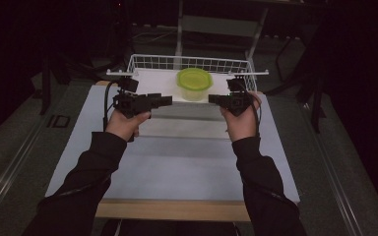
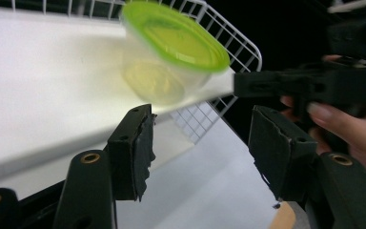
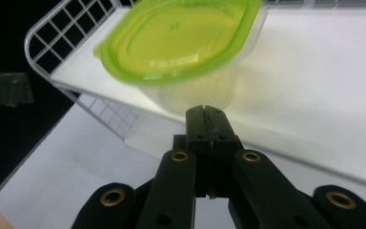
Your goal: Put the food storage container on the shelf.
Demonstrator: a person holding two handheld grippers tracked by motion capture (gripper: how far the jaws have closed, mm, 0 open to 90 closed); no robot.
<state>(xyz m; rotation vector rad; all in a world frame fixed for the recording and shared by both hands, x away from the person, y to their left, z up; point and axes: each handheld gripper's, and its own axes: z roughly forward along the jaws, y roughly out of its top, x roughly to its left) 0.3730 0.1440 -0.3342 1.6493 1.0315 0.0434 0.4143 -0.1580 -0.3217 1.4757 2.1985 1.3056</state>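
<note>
The table (image 1: 177,167) carries a wire basket (image 1: 142,61) at its far edge. A tub (image 1: 195,84) with a green lid (image 1: 195,78) sits inside the basket, near its front. The left gripper (image 1: 166,100), jaws apart, and the right gripper (image 1: 212,99), jaws pressed together, flank the tub just in front of the basket.

Risk: a one-sided push may tip or slide the light tub (contents unclear). The basket's front edge lies across a low approach.

Person wears dark long sleeves (image 1: 86,174). Both tongs, left (image 1: 165,100) and right (image 1: 214,99), are matte black plastic; brass-coloured rivets (image 3: 179,156) at the jaw pivots; black cable (image 1: 108,96) trails from left tongs.
</note>
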